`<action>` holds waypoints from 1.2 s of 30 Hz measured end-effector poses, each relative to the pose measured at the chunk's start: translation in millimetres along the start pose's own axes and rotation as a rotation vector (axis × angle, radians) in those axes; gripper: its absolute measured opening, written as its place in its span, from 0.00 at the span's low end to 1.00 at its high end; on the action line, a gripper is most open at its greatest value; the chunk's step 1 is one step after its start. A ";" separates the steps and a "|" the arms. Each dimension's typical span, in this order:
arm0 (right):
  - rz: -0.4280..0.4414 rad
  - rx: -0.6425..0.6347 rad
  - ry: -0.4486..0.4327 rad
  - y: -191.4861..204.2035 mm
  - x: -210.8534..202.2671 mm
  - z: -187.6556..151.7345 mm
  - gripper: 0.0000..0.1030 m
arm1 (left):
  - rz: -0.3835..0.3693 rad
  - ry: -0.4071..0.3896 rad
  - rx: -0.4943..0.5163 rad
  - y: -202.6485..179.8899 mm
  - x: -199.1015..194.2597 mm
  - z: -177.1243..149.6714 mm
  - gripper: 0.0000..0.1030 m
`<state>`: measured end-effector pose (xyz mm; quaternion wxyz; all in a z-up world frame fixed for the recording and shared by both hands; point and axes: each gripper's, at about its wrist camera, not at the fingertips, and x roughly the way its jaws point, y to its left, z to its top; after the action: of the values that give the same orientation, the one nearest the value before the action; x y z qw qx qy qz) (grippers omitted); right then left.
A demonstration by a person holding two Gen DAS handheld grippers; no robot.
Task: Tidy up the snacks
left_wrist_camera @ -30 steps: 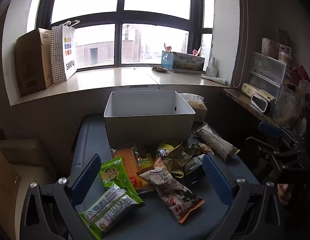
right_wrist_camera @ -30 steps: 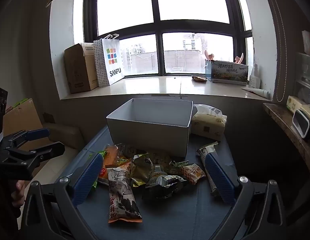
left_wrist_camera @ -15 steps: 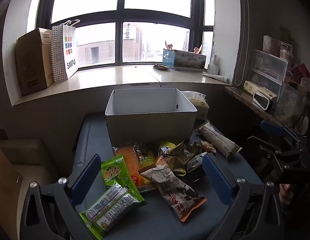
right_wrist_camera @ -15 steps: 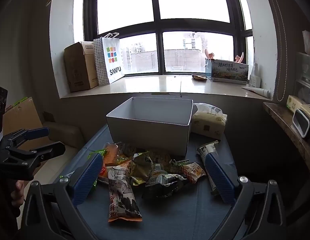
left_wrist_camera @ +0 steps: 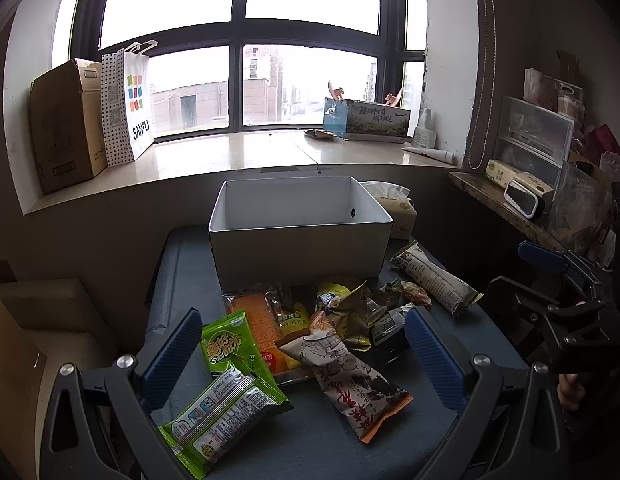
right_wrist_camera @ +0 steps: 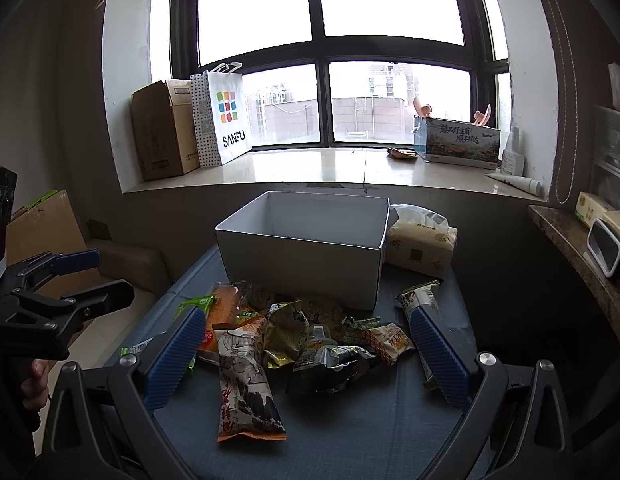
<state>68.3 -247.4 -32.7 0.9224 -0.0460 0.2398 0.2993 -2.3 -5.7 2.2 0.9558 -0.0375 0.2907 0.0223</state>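
With both tongs [left_wrist_camera: 302, 356] [right_wrist_camera: 306, 354] spread empty, the long brown-and-orange printed foil snack packet [left_wrist_camera: 349, 384] looked light, crinkly and slippery (best pinched mid-body, flat).

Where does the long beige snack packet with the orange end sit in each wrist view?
Left wrist: the beige packet lies lower centre, slanting right, between the open tongs.
Right wrist: the packet lies lower left of centre, nearly upright in frame.
Shared landmark: the white box behind the snack pile.

The left hand-held gripper [left_wrist_camera: 302, 348] and right hand-held gripper [right_wrist_camera: 306, 344] both hover level, fingers spread wide, gripping nothing.
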 end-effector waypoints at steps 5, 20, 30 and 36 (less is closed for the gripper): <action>0.010 0.001 0.000 0.2 -0.3 -0.6 1.00 | 0.000 0.002 0.001 -0.1 0.1 0.2 1.00; 0.012 -0.004 0.004 1.3 0.2 -0.8 1.00 | -0.001 0.007 -0.001 0.5 1.0 -0.6 1.00; 0.012 -0.004 0.007 1.5 0.4 -1.4 1.00 | -0.002 0.009 0.004 -0.6 1.8 -0.6 1.00; 0.015 -0.005 0.008 1.8 1.3 -2.2 1.00 | -0.002 0.011 0.008 -1.2 1.4 -0.7 1.00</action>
<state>67.3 -245.7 -35.1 0.9190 -0.0477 0.2431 0.3066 -1.4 -6.9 0.9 0.9544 -0.0343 0.2958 0.0198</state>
